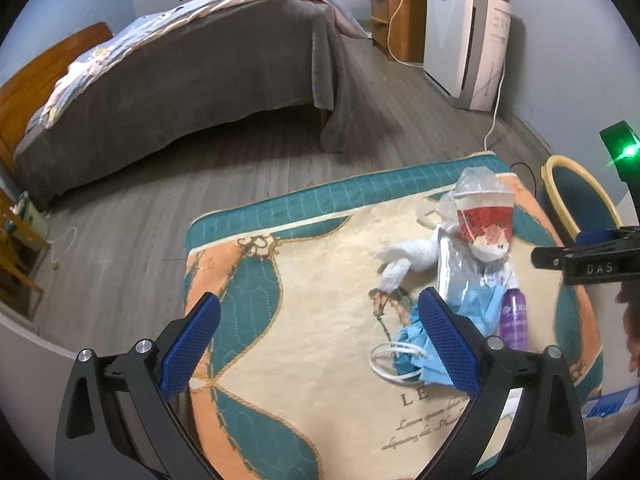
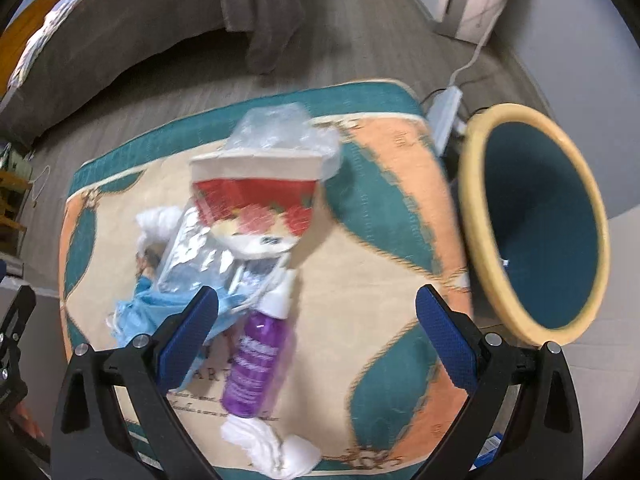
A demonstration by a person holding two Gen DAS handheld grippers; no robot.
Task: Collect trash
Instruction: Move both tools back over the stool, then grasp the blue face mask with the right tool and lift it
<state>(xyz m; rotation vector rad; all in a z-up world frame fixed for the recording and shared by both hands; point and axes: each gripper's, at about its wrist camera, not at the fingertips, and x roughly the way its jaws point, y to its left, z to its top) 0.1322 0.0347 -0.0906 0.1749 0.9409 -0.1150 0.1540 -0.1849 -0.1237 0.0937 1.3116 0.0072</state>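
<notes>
From the left wrist, the left gripper (image 1: 320, 344) hangs with its ribbed blue fingers (image 1: 450, 346) spread wide and empty above a quilted teal-and-peach cloth (image 1: 280, 280) covering the counter. A crumpled blue face mask (image 1: 416, 354) lies by the right finger, beside white tissue (image 1: 408, 258), a paper cup (image 1: 486, 224) and a purple bottle (image 1: 516, 320).

From the right wrist, blurred, the right gripper (image 2: 316, 340) gapes empty over the purple bottle (image 2: 256, 364); a round yellow-rimmed bin (image 2: 472, 208) stands at the cloth's right edge.

Grey wood-plank floor (image 1: 248, 168) ahead; grey-draped bed (image 1: 192, 72) far left, white upright appliance (image 1: 464, 40) and orange wooden nightstand (image 1: 396, 20) far right, by pale blue walls (image 1: 568, 60).
</notes>
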